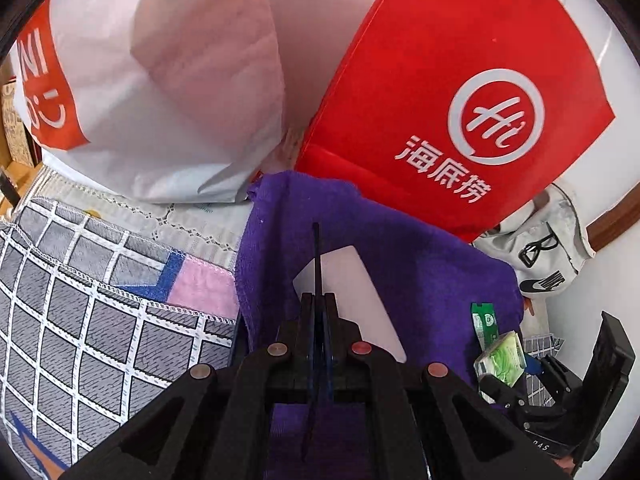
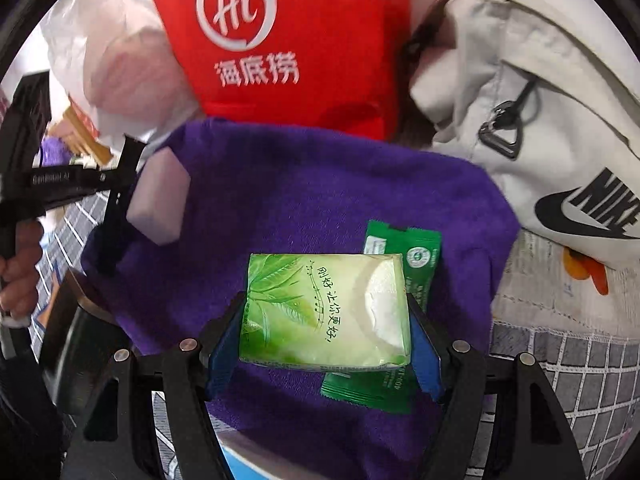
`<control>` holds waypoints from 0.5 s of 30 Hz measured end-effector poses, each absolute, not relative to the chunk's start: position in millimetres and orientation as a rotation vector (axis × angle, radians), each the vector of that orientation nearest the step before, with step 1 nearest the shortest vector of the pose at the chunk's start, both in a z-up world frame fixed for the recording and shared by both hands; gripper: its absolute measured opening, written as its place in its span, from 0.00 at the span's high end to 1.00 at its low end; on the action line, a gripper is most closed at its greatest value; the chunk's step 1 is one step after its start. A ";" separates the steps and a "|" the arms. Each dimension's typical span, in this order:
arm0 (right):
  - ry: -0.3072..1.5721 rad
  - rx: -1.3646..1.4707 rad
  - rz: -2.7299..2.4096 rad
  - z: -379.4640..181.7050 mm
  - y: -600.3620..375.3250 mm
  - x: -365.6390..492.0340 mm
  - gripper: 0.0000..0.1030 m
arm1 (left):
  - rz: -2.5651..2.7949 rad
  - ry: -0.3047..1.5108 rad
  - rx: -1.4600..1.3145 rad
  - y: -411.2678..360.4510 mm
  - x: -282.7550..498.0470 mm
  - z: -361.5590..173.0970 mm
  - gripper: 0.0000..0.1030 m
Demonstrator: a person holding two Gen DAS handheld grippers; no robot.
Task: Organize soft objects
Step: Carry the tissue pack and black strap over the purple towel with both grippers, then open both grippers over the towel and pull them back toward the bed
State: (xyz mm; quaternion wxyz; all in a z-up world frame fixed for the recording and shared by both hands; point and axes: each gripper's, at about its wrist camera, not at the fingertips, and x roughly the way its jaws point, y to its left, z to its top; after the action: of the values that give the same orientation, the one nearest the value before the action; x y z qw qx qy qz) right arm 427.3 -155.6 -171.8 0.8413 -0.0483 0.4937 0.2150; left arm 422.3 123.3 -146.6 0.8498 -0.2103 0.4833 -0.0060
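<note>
Bedding in a grey grid print point(image 1: 80, 312) lies under everything we see, and on it the purple towel point(image 2: 300, 200) spreads wide, its far edge against the red paper bag point(image 2: 288, 40) that stands behind it. To the left of that bag sits a white plastic bag point(image 1: 140, 100); to the right a pale backpack point(image 2: 520, 100) leans beside the towel. Our right gripper point(image 2: 326, 312) holds the green tissue pack point(image 2: 324, 308) between its blue pads, jaws standing wide on the pack's short ends, so the pack's long axis runs across the view from pad to pad, its printed face up, just above the towel. Beneath it a green sachet point(image 2: 404, 244) lies on the towel, its long axis running away from us. Our left gripper point(image 1: 318, 264) is closed, with a white sponge block point(image 1: 352, 304) beside its thin fingers, over the towel.
</note>
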 end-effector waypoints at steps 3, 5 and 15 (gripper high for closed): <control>1.053 -0.083 0.463 -174.0 -156.5 429.3 0.30 | -0.002 1.037 -0.443 123.6 423.5 -151.7 0.96; 1.074 -0.076 0.467 -178.2 -155.0 430.6 0.30 | 0.003 1.048 -0.448 124.4 425.2 -155.0 0.96; 1.105 -0.122 0.471 -184.1 -151.1 429.8 0.25 | -0.037 1.073 -0.440 116.4 429.0 -162.9 0.95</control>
State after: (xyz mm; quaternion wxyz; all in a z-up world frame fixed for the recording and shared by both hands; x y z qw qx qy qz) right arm 429.8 -151.1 -184.1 0.8232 -0.0574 0.5196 0.2214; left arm 429.0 116.4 -162.9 0.8365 -0.2078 0.5067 -0.0177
